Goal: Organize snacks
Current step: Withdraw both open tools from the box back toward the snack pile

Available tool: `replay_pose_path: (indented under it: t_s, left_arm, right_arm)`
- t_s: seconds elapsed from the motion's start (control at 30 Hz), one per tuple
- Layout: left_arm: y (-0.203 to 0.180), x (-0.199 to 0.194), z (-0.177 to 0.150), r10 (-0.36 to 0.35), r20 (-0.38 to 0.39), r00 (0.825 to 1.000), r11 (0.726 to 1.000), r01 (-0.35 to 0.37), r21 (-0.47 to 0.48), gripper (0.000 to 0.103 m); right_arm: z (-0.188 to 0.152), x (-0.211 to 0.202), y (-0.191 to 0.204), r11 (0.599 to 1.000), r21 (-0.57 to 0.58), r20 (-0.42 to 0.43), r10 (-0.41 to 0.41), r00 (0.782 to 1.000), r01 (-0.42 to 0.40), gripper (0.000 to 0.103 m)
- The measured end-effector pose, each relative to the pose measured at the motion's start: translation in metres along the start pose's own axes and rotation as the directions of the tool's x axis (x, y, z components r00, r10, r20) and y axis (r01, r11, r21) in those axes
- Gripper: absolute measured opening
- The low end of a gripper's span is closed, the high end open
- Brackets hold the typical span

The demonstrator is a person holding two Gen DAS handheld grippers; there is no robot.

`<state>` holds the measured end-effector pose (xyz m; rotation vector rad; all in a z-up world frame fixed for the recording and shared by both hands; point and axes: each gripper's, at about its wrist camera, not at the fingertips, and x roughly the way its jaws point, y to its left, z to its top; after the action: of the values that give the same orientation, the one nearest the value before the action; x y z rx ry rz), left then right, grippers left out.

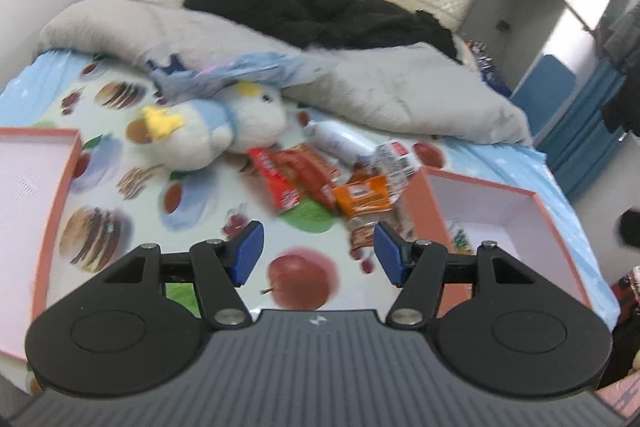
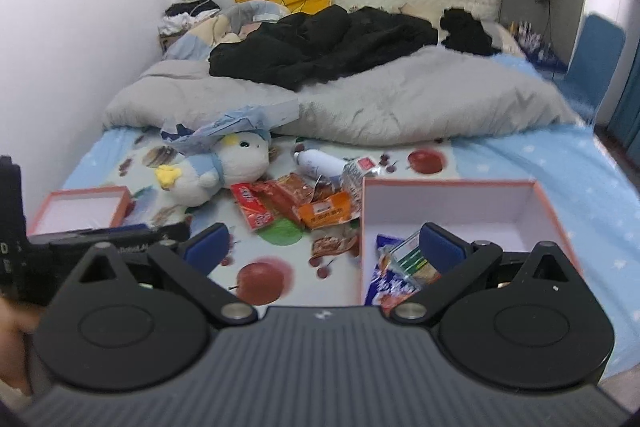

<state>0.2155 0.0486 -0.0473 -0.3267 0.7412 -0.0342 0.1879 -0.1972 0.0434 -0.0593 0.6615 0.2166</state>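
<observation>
Only the right wrist view shows packets (image 2: 394,269) inside the box (image 2: 448,201).

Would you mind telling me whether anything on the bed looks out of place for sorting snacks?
Yes: a white bottle lies on its side among the loose snack packets, and a plush penguin sprawls beside them. Only a few packets are in the open box.

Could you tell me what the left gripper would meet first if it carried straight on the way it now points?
Probably the printed bedsheet, just short of the snack pile; the left gripper is open and empty, though depth is unclear.
</observation>
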Motion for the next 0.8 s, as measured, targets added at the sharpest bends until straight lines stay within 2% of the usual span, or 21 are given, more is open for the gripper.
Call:
replay_pose_path:
  t_s: [0.17,0.37,0.53,0.6,0.67,0.8]
  left_arm:
    - [0.013,0.014,-0.006,0.024,-0.02,1.0,0.999,-0.024,-0.021,0.066]
    - [0.029,0.032,-0.01,0.023,-0.04,0.999,0.998,-0.025,-0.063,0.066]
    - [0.04,0.049,-0.009,0.003,-0.057,0.998,0.997,-0.007,-0.074,0.066]
    - [0.044,0.056,-0.007,-0.012,-0.056,0.998,0.997,0.007,-0.078,0.066]
    - [0.048,0.066,-0.004,-0.016,-0.05,0.999,0.997,0.012,-0.082,0.066]
    - [0.061,0.088,0.004,-0.036,-0.024,0.999,0.993,0.033,-0.115,0.066]
  right_arm:
    - [0.005,0.01,0.016,0.998,-0.035,-0.062,0.054,0.997,-0.057,0.103]
    - [0.003,0.047,0.026,0.995,0.007,-0.187,0.101,0.977,-0.101,0.103]
    - [0.001,0.066,0.044,0.998,-0.029,-0.195,0.043,0.98,-0.049,0.103]
    - [-0.004,0.079,0.049,0.997,-0.023,-0.248,0.068,0.966,-0.076,0.103]
    - [-0.011,0.093,0.047,0.994,0.033,-0.294,0.112,0.949,-0.107,0.103]
    - [-0.031,0.132,0.048,0.997,0.045,-0.324,0.074,0.943,-0.063,0.103]
